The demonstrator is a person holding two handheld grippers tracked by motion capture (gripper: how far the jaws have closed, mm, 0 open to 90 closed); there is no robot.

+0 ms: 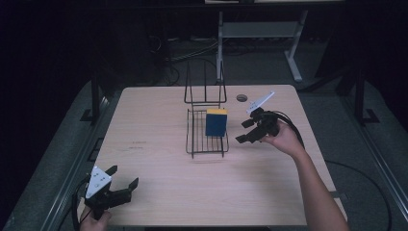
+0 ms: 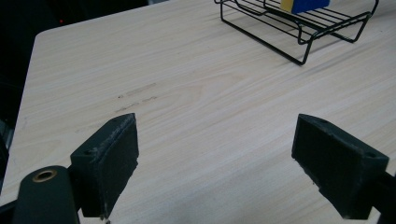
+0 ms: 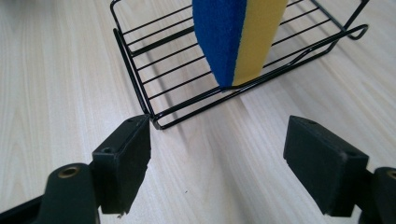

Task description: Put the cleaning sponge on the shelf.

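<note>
A: Where is the sponge [image 1: 216, 122] sitting relative to the wire rack [image 1: 195, 137]?

B: It is standing upright on edge inside the rack, toward the rack's right side, its blue face showing and a yellow layer along one side. In the right gripper view it is resting against the rack's near rail.

A: And the right gripper [image 1: 248, 130]?

B: It is hovering just beside the rack's right edge, with the person's hand [image 1: 284, 139] behind it. Its jaws are standing wide apart and nothing is lying between them; bare table [image 1: 159, 187] is showing in the gap.

A: What is the left gripper [image 1: 124, 183] doing?

B: It is sitting well apart from the rack, near the table's front left corner, jaws also spread wide and gripping nothing.
</note>
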